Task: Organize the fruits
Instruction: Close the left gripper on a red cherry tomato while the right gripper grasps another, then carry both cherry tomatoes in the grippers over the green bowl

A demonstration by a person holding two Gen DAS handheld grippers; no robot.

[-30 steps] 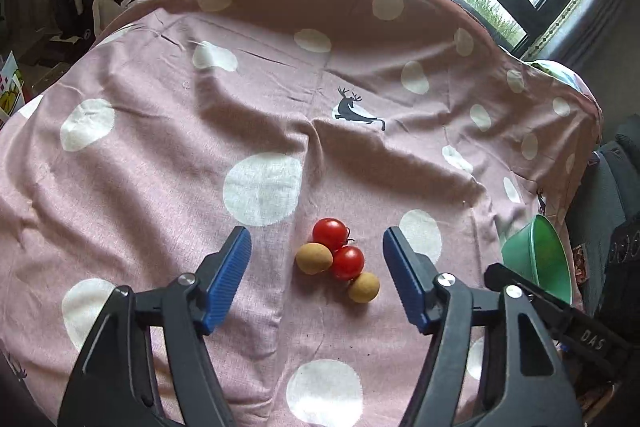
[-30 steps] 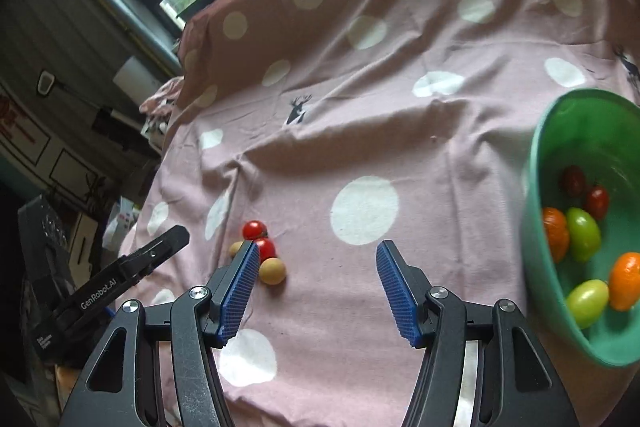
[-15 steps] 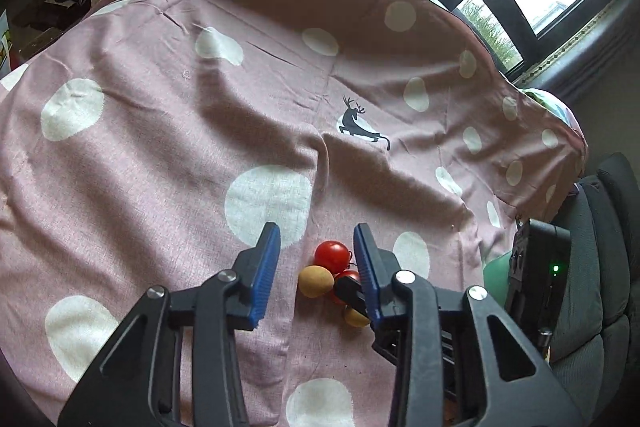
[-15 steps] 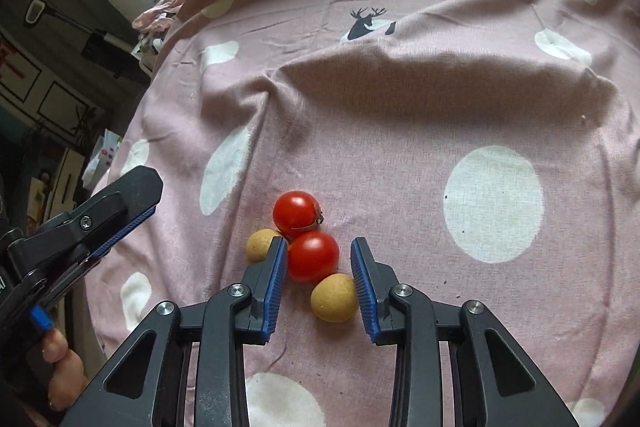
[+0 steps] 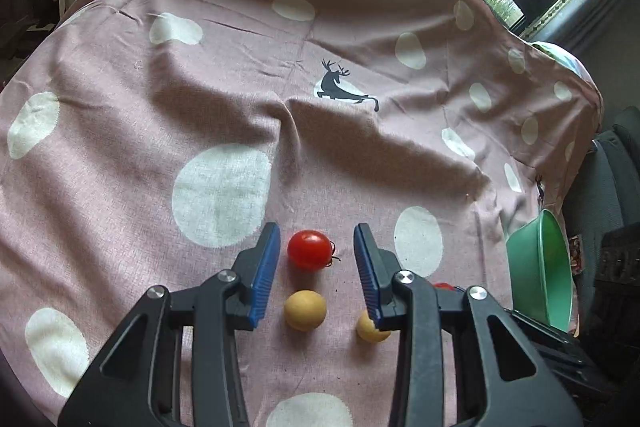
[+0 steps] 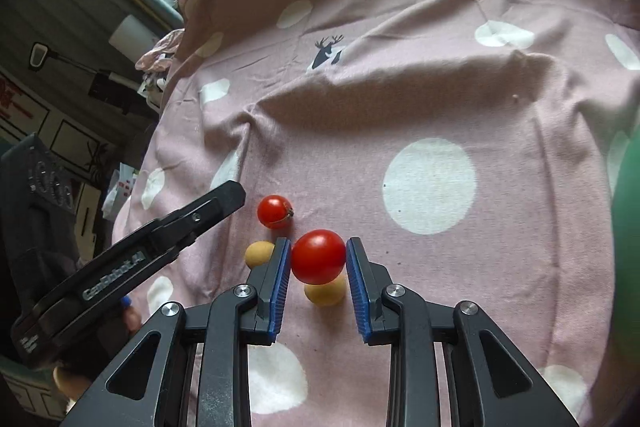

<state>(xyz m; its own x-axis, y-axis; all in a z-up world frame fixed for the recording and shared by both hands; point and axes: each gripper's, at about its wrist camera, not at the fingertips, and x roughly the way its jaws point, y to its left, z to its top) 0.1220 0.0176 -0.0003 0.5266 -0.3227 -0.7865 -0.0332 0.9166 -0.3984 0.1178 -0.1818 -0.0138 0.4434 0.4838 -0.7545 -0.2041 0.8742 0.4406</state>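
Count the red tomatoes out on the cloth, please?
2. One tomato is clamped between the right gripper's fingers; the other tomato lies just beyond. Bowl contents are hidden.

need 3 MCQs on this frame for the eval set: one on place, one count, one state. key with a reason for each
1. In the left wrist view, where is the green bowl?
A) right edge B) centre C) left edge

2. How many fruits show in the right wrist view?
A) two B) four C) six

3. The right gripper is:
A) open, empty B) shut on a yellow fruit C) shut on a red tomato

Key:
1 A: it sits at the right edge of the cloth.
2 B: two red, the gripped one and another tomato beyond it, plus two yellow fruits.
3 C: both jaws press the tomato's sides.
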